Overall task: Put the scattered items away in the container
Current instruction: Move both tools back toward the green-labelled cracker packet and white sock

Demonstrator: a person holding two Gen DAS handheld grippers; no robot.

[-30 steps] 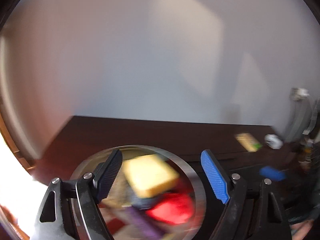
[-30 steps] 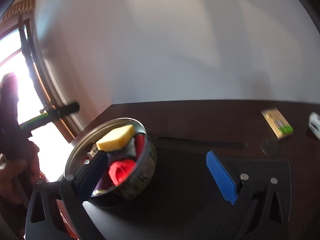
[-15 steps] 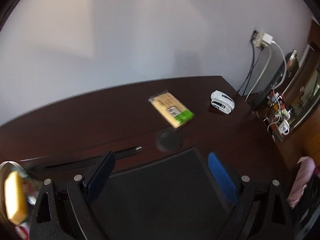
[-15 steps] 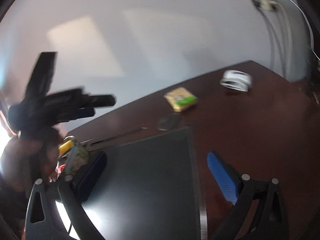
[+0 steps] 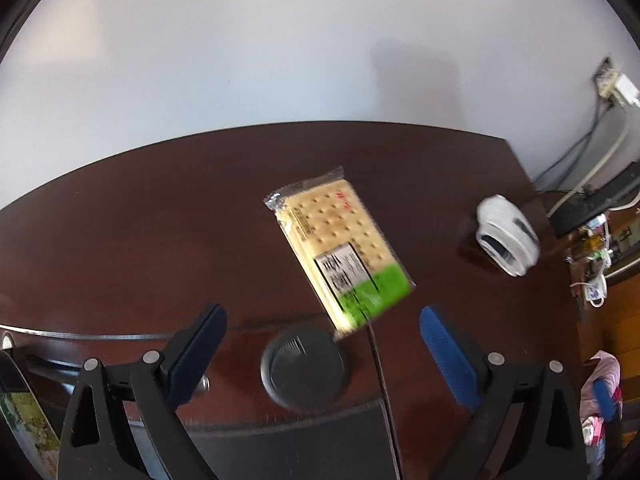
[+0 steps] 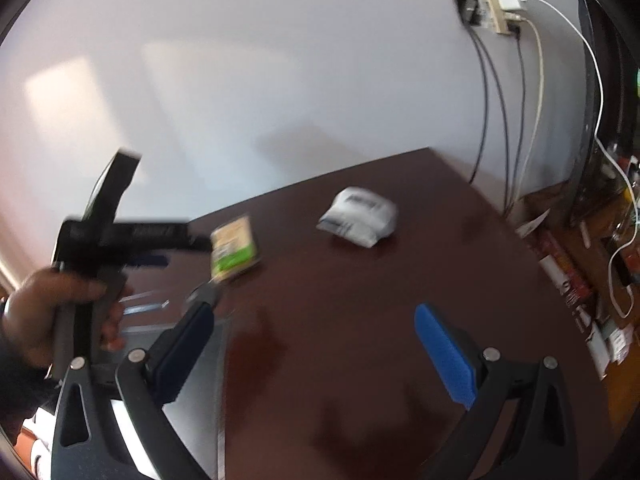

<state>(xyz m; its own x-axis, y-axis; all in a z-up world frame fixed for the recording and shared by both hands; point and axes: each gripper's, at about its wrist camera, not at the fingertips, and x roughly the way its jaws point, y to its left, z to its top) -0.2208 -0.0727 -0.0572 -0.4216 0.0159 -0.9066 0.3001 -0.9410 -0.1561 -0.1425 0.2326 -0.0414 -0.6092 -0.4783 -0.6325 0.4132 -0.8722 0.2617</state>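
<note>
A cracker packet (image 5: 340, 248) with a green end lies on the dark wooden table (image 5: 120, 240), just beyond my left gripper (image 5: 320, 320). That gripper's jaws are opening and nothing is between them. Farther right sits a white packet (image 5: 506, 236). A sliver of the patterned metal pot (image 5: 24, 420) shows at the lower left edge. In the right wrist view my right gripper (image 6: 316, 320) stands open and empty over bare table, with the white packet (image 6: 358, 216) ahead. To its left, a hand (image 6: 52, 312) holds the left gripper (image 6: 176, 250) close to the cracker packet (image 6: 234, 250).
A round black grommet (image 5: 304, 366) and a black mat (image 5: 320, 440) lie under the left gripper. A wall socket (image 6: 492, 8) with hanging cables is at the back right. Past the table's right edge stands a cluttered shelf (image 6: 580, 280).
Both views have swung right, away from the filled pot. The cracker packet now looms larger and nearer in the left view. The left gripper has come down toward it.
</note>
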